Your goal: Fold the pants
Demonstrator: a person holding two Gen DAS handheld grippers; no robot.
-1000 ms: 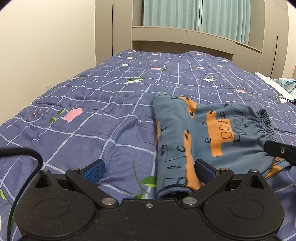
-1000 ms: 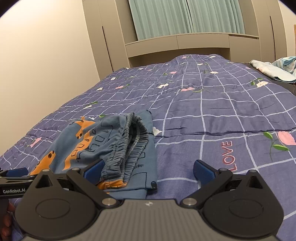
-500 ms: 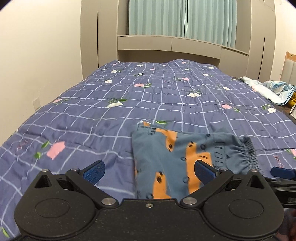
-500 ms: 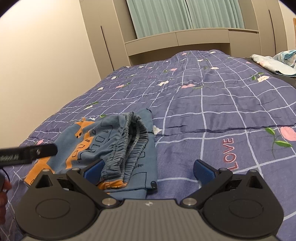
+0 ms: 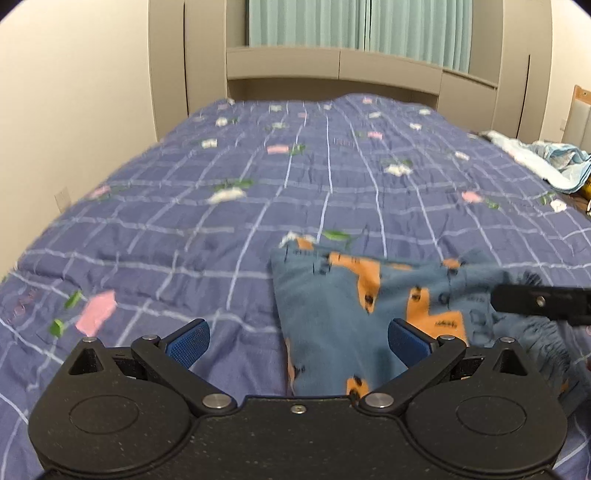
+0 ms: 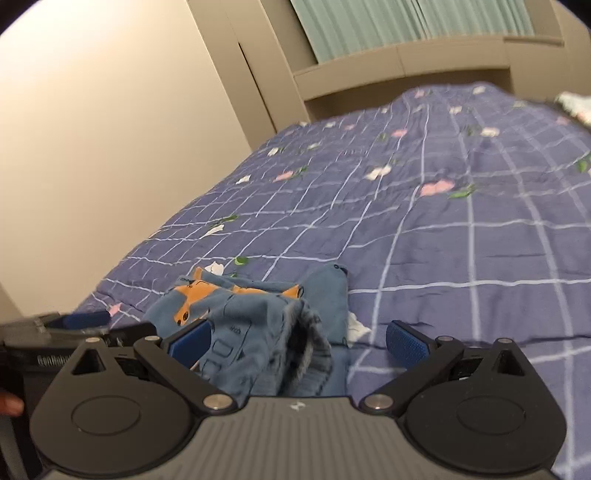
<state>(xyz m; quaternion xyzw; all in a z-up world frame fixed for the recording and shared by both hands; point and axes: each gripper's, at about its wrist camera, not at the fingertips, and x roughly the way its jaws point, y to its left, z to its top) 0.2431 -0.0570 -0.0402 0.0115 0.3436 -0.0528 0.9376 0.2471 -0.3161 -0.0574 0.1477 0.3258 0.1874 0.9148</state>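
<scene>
**Folding pants on bed, both grippers spread**

Lying folded on the purple checked quilt [image 5: 229, 206], pants [image 5: 332, 314] sit near the quilt's front edge, blue with orange print, elastic waist bunched toward right. Left gripper [image 5: 297, 341] jaws wide apart, nothing between pads, pants' left fold edge between the fingers. Right gripper [image 6: 299, 341] also spread, waistband heap between its fingers, contact unclear. Wide bare quilt beyond and to both sides. Beige wall [image 6: 110, 129] left, wardrobe [image 5: 168, 70], headboard shelf [image 5: 332, 66], green curtain [image 5: 354, 24] behind. Crumpled light cloth [image 5: 546, 158] at far right edge. Frames blurred.
</scene>
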